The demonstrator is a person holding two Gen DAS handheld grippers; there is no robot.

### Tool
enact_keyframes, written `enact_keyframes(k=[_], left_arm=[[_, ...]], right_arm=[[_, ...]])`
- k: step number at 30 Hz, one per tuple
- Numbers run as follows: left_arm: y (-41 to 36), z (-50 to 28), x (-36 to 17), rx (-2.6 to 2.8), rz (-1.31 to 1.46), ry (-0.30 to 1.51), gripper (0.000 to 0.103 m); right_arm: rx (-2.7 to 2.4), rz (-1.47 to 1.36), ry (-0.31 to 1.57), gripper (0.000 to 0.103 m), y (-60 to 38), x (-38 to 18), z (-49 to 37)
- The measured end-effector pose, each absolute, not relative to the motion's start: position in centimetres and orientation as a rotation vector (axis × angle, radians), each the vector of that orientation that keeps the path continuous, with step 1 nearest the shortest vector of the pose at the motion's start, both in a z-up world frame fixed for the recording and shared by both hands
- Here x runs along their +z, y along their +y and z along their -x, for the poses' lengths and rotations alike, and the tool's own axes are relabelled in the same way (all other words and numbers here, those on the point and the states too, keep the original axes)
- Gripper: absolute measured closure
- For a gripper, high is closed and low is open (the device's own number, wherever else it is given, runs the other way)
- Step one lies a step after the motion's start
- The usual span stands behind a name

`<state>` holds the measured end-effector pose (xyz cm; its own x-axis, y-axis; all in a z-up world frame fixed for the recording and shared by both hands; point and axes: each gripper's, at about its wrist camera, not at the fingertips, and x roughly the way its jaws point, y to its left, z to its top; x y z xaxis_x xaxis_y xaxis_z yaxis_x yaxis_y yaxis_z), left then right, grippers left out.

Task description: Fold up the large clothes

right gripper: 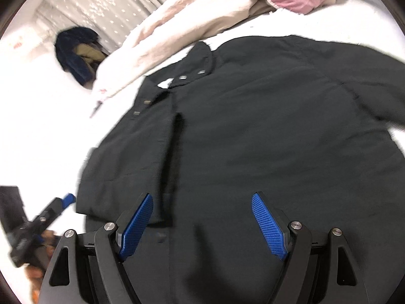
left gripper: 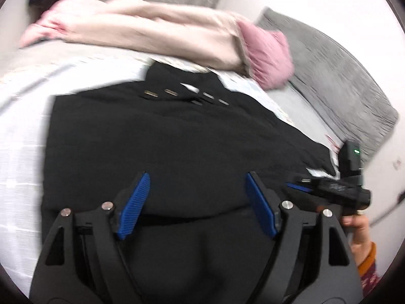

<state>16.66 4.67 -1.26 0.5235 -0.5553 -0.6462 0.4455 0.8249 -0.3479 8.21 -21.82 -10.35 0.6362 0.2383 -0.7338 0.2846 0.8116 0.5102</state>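
Observation:
A large black jacket (left gripper: pixel 177 139) lies spread on a pale bed sheet (left gripper: pixel 22 131), collar and metal snaps at the far end. It also fills the right wrist view (right gripper: pixel 253 131), front placket up. My left gripper (left gripper: pixel 197 177) hovers open and empty over the jacket's near hem. My right gripper (right gripper: pixel 202 197) is open and empty over the lower front; it also shows at the right of the left wrist view (left gripper: pixel 329 187). The left gripper appears at the lower left of the right wrist view (right gripper: pixel 50 215).
A rolled beige and pink duvet (left gripper: pixel 157 33) lies across the bed beyond the collar, also in the right wrist view (right gripper: pixel 192 12). A grey padded headboard (left gripper: pixel 334 76) stands at right. A dark blue furry item (right gripper: pixel 76 53) lies on the sheet at far left.

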Motion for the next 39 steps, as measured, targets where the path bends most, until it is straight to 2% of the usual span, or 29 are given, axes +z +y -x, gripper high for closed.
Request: enact_keyframes(k=[4,6,8,10,11,14,17,20,21,22,24,26,28,30,31,32,33,34,35,39], left_arm=[[10.4,-19.5,-2.9,-0.415,0.162,0.786,0.027],[12.9,-21.0,-3.8,-0.370,0.207,0.786,0.039],[15.1,-22.1,-4.5,-0.346,0.265,0.788,0.054],[16.1,-22.9,-5.1,-0.359,0.300,0.782,0.062],[16.1,-23.2,-5.4,-0.367,0.307,0.783,0.066],[15.4,-23.8,-6.2,-0.421,0.305,0.792,0.070],[13.4,-24.0,-7.1,-0.485,0.255,0.801,0.070],[11.5,-24.5,-9.7,-0.487,0.155,0.900,0.071],[11.0,-24.7,-10.9,-0.449,0.101,0.950,0.076],[10.7,-24.8,-11.8,-0.415,0.063,0.972,0.085],[10.8,-24.6,-12.0,-0.391,0.051,0.947,0.091],[10.8,-24.6,-11.8,-0.381,0.046,0.952,0.091],[10.6,-24.3,-11.7,-0.368,0.021,0.952,0.091],[10.2,-23.9,-11.3,-0.348,-0.006,0.952,0.091],[10.1,-23.5,-10.9,-0.337,-0.020,0.952,0.086],[10.0,-23.2,-10.6,-0.331,-0.030,0.957,0.071],[9.9,-22.6,-10.2,-0.323,-0.045,0.974,0.057],[10.1,-22.4,-10.1,-0.308,-0.053,0.990,0.024],[10.2,-22.4,-9.9,-0.289,-0.055,0.995,0.009],[10.4,-20.1,-8.1,-0.278,-0.047,0.976,0.009]], right_arm=[[0.098,-0.736,0.864,0.022,-20.4,-11.0,-10.0],[0.108,-0.711,0.878,0.025,-19.2,-11.6,-11.2],[0.120,-0.676,0.910,0.041,-17.8,-12.5,-12.3],[0.139,-0.645,0.932,0.087,-16.6,-13.4,-13.1],[0.104,-0.590,0.922,0.094,-16.1,-13.4,-13.3],[0.088,-0.534,0.843,0.095,-15.8,-11.7,-13.4],[0.046,-0.441,0.755,0.095,-15.7,-9.3,-13.2],[-0.018,-0.365,0.782,0.095,-16.0,-9.1,-14.3],[-0.040,-0.339,0.834,0.095,-16.1,-9.9,-15.0],[-0.049,-0.328,0.890,0.093,-16.1,-10.9,-15.2],[-0.067,-0.313,0.976,0.086,-15.9,-13.2,-15.6],[-0.071,-0.287,0.942,0.083,-15.7,-13.7,-14.9],[-0.092,-0.281,0.930,0.069,-15.8,-13.6,-14.3],[-0.094,-0.308,0.935,0.063,-16.4,-13.3,-13.8],[-0.093,-0.321,0.941,0.059,-16.8,-13.2,-13.5],[-0.096,-0.339,0.949,0.058,-17.2,-13.0,-13.1],[-0.105,-0.349,0.955,0.051,-17.5,-12.8,-12.7],[-0.125,-0.360,0.962,0.044,-18.0,-12.5,-12.1],[-0.151,-0.369,0.969,0.041,-18.7,-12.3,-12.4],[-0.215,-0.443,0.924,0.031,-21.7,-10.3,-10.4]])
